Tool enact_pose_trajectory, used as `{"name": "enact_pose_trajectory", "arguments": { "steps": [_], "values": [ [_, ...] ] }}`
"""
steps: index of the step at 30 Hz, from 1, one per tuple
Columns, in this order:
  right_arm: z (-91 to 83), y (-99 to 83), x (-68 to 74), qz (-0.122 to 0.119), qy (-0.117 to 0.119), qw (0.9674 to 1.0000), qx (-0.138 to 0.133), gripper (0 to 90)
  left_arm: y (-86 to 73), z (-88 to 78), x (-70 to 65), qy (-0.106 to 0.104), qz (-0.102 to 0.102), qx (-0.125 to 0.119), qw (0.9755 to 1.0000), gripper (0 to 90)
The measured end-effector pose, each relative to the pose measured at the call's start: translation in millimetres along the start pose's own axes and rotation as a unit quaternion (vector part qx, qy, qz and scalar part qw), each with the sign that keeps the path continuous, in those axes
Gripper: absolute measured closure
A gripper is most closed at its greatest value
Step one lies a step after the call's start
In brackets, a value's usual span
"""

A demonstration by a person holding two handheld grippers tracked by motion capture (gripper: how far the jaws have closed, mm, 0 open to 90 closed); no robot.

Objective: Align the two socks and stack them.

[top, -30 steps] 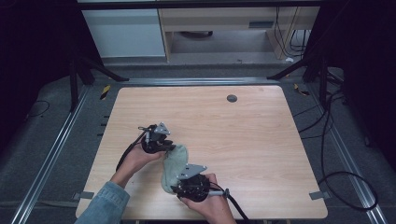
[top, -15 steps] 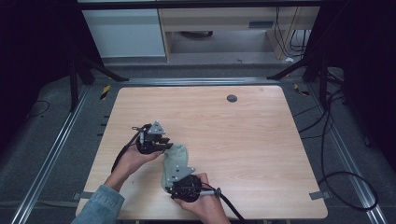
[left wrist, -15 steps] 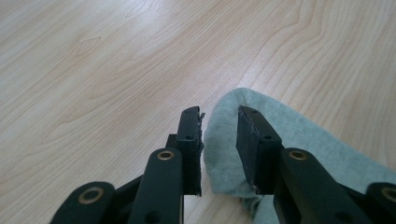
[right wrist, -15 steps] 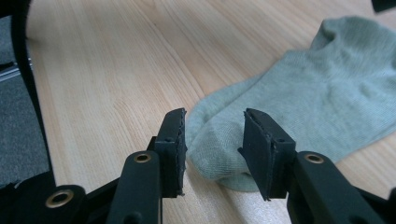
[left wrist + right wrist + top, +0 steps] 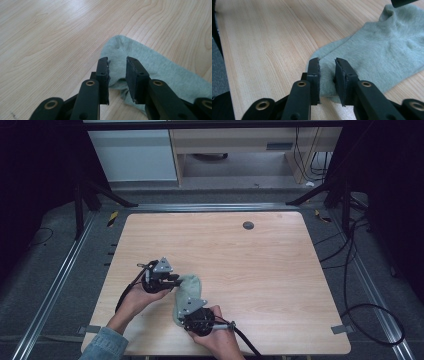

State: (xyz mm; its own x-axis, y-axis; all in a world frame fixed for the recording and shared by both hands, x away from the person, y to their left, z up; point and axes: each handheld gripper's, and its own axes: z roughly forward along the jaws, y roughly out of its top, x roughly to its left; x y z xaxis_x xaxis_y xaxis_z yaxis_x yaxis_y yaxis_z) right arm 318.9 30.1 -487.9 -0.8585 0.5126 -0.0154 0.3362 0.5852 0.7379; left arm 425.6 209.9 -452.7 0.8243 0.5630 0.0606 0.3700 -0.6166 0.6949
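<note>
A pale green sock lies on the wooden worktop, near the front edge and left of its middle, running roughly front to back. A person works both ends of it.

The left gripper sits at the sock's far end, its hand coming in from the front left corner. In the left gripper view the jaws of this gripper stand narrowly apart with a raised fold of the sock between them. Whether the pads actually press the cloth I cannot tell from this angle; a slit of daylight seems to remain on each side.

The right gripper sits at the sock's near end, close to the front edge, held by the right hand. Its jaws have just been closing. In the right gripper view the gripper straddles the sock's edge, the cloth bunched between the pads and apparently pinched.

Step in hand, as I judge it: taking hold of both ends of the sock, prior to lifting, straightening or folding it. The grasp is not plainly complete on the left.

The next move calls for a firm pinch on both ends before any lift, then both hands moving together so the cloth neither slips from a jaw nor drags on the worktop.
</note>
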Motion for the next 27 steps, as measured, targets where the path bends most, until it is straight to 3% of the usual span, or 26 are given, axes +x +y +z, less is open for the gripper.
{"name": "enact_pose_trajectory", "arguments": {
  "steps": [3, 6, 10, 17, 21, 27],
  "values": [
    [-2.9, -0.3, 1.9, -0.005, 0.0, 1.0, -0.004, 68.3, 2.7, 2.7, -4.5, -0.008, 0.004, 0.0, 1.0, 73.8],
    [-5.1, -0.5, 4.2, -0.011, 0.002, 0.9999, -0.011, 70.4, 4.4, 7.8, -9.6, -0.015, 0.01, 0.003, 0.9998, 75.4],
    [-5.4, -0.7, 5.9, -0.021, 0.004, 0.9997, -0.012, 73.7, 3.1, 20.0, -13.2, -0.012, 0.022, 0.028, 0.9993, 76.8],
    [0.2, 0.8, 8.7, -0.034, 0.006, 0.9994, -0.009, 64.9, -3.1, 32.5, -13.2, -0.006, 0.017, 0.038, 0.9991, 77.5],
    [7.8, -0.1, 10.0, -0.041, 0.0, 0.9991, 0.006, 57.8, -6.6, 34.7, -11.2, -0.003, 0.011, 0.036, 0.9993, 77.5],
    [12.2, -2.0, 11.7, -0.055, -0.008, 0.9983, 0.017, 55.8, -8.7, 34.9, -9.8, 0.001, 0.012, 0.035, 0.9993, 77.6]
  ]
}}
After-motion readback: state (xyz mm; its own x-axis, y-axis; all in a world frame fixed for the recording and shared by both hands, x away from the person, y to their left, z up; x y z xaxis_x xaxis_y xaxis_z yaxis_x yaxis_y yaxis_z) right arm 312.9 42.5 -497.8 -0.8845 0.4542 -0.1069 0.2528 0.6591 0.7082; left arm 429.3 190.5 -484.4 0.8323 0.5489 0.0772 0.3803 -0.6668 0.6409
